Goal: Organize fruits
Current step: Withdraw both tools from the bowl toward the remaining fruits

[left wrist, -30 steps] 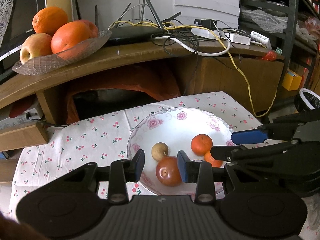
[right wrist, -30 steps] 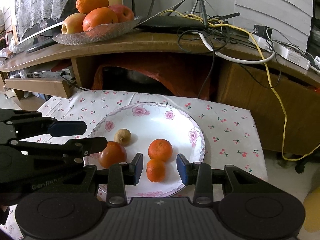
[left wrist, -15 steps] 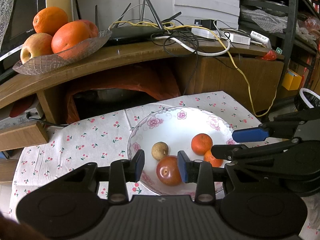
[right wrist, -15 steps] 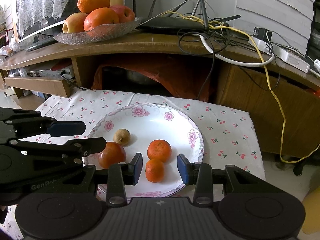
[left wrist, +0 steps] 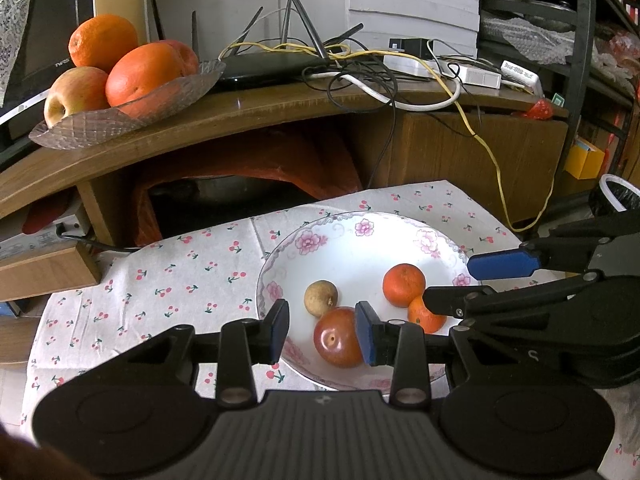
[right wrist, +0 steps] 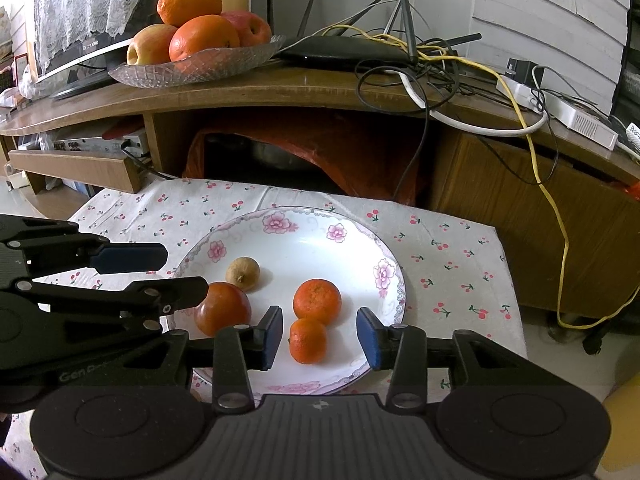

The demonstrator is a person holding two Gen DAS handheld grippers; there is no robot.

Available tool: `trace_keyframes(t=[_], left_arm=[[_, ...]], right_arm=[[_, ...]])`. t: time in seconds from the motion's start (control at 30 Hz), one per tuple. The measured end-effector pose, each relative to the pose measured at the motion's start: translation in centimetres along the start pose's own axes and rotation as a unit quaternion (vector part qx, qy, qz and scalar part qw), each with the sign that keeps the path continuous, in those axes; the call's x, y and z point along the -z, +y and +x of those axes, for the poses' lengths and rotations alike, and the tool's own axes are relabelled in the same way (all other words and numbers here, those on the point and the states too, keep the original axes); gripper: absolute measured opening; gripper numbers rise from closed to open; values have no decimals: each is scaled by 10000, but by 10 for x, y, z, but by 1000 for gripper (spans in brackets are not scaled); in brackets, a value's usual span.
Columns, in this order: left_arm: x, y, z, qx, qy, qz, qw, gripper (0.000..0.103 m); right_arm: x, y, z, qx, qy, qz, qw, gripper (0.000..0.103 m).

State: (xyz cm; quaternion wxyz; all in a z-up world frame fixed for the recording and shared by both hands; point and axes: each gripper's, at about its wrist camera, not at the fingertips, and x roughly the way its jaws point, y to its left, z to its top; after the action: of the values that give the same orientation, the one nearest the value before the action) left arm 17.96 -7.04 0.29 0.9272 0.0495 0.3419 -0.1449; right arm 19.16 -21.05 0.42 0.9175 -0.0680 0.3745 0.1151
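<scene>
A white floral plate [left wrist: 352, 240] [right wrist: 304, 240] on the cherry-print cloth holds a red round fruit [left wrist: 338, 338] [right wrist: 222, 314], a small brown fruit [left wrist: 321, 298] [right wrist: 243, 274], a larger tangerine [left wrist: 404, 285] [right wrist: 317, 302] and a smaller tangerine [left wrist: 424, 316] [right wrist: 308, 341]. My left gripper [left wrist: 322, 334] is open, with the red fruit between its fingers. My right gripper [right wrist: 320, 338] is open around the smaller tangerine, not touching it. Each gripper shows in the other's view, the right [left wrist: 472, 280] and the left [right wrist: 176, 276].
A glass dish [left wrist: 120, 116] [right wrist: 200, 66] with oranges and apples stands on the wooden shelf behind. A router [right wrist: 344, 54] and tangled cables [left wrist: 380, 80] lie on the shelf. A yellow cable [right wrist: 560, 240] hangs at the right. An open cabinet niche [right wrist: 288, 156] is behind the plate.
Both grippers have eased slightly forward and down over the plate. Jaws stay open and no fruit has moved.
</scene>
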Motion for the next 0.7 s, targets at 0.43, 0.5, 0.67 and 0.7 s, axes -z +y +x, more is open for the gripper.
trace_keyframes(t=[0.43, 0.5, 0.67, 0.7], left_arm=[[14, -10, -14, -294, 307, 76, 9991, 42], [15, -8, -16, -351, 420, 1, 9985, 42], [21, -7, -20, -459, 595, -59, 9972, 43], [22, -7, -20, -473, 624, -64, 9969, 44]], right_arm=[[7, 12, -14, -56, -15, -118, 9999, 40], [8, 14, -16, -86, -8, -124, 9999, 41], [12, 21, -19, -159, 82, -178, 9997, 41], [13, 23, -19, -167, 94, -203, 9996, 41]])
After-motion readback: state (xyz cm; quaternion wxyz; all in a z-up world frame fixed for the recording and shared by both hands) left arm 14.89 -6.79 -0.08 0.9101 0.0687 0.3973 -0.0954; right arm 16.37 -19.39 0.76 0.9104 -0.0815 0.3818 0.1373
